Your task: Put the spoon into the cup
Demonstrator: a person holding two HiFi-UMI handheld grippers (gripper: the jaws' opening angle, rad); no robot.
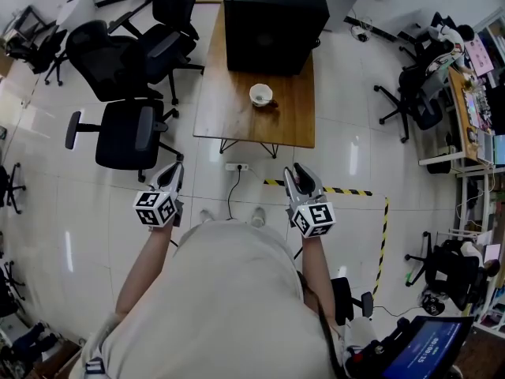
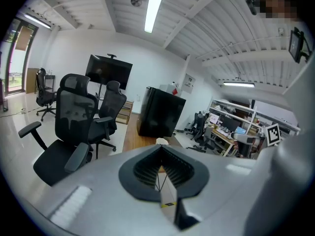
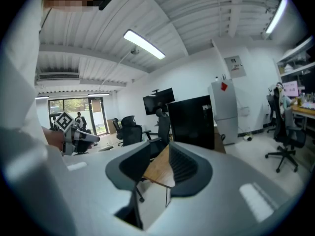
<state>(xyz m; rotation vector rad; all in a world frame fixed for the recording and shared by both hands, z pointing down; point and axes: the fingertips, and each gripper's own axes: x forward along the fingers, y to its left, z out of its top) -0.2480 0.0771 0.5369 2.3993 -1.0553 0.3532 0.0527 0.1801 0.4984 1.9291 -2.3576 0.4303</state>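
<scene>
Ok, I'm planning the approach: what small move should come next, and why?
Probably step toward the brown wooden table: the white round cup stands there, far beyond the left gripper and right gripper, both shut and empty.

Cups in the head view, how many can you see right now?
1. A white cup stands on the wooden table, just on the person's side of the black box. Another could be hidden behind that box.
</scene>
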